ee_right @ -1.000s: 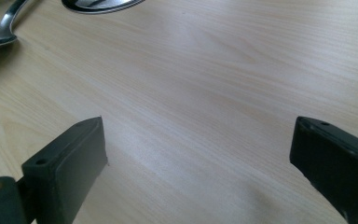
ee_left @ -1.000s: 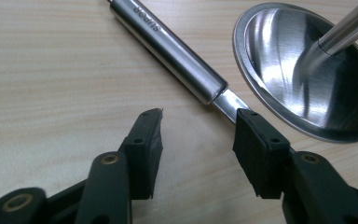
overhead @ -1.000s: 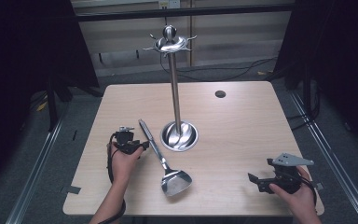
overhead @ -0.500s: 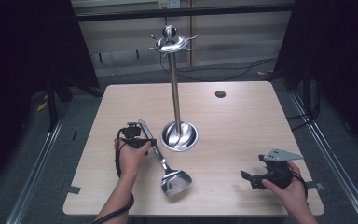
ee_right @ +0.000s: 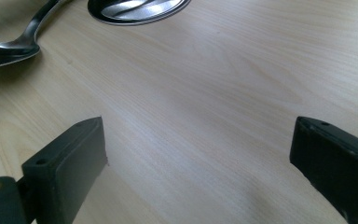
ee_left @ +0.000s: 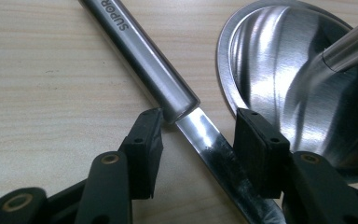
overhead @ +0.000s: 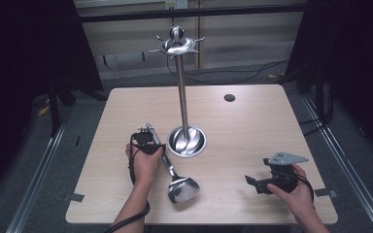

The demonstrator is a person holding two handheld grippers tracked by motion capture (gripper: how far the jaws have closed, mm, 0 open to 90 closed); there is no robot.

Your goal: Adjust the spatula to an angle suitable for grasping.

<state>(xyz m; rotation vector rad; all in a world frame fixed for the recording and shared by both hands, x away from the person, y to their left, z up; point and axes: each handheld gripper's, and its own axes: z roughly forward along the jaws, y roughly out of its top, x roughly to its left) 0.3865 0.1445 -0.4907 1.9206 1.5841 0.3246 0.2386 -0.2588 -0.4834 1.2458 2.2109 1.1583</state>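
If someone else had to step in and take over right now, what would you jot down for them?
Left gripper: open, its fingers either side of the ladle where the round handle meets the flat shank; not closed on it yet.
Right gripper: open, holding nothing, low over bare table at the near right.
Ladle lies flat on the table, bowl toward the person, beside the base of the hook stand.
Done: left gripper lined up on the ladle.
Left, probably: close, lift, likely hang it on the stand, whose hooks are bare.
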